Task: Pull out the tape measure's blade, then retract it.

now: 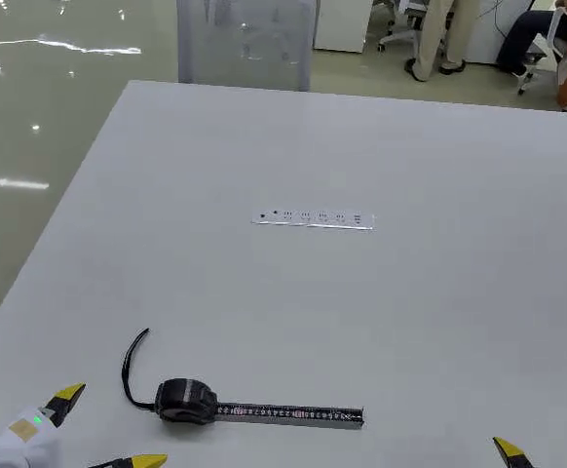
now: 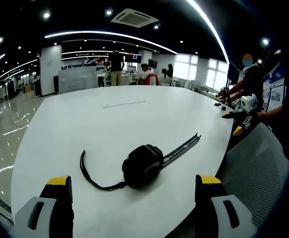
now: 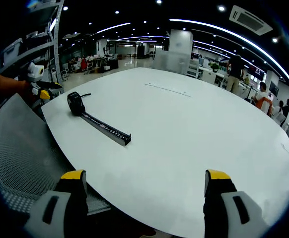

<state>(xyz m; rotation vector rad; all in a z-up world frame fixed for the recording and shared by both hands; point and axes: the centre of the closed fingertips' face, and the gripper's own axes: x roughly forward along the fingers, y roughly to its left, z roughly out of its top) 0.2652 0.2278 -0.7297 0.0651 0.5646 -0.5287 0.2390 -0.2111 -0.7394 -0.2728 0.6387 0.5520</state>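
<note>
Head view. One tape (image 1: 264, 409) lay at the near edge of the white table (image 1: 410, 292). Its case (image 2: 143, 165) was at the left and its blade (image 1: 288, 414) was drawn out flat toward the right. A black strap (image 1: 128, 366) curled off the case's left side.

The left gripper (image 1: 108, 427) hovered just near-left of the case, its jaws spread wide and empty, touching nothing. The right gripper (image 3: 145, 174), seen along its own jaws, was likewise wide and empty, and well apart from the blade's tip on the right.

With the blade out, the step in hand looked to be the retraction. To do it well, the left gripper would likely close across the case and pin it to the table. The right gripper would pinch the blade near its tip and walk it back slowly, so the spring could not whip the blade home or drag the case. The strap should stay out of the jaws.

Count: one tape, one blade, one strap, two grippers, one table, one socket strip (image 1: 313, 219) at the table's middle.
</note>
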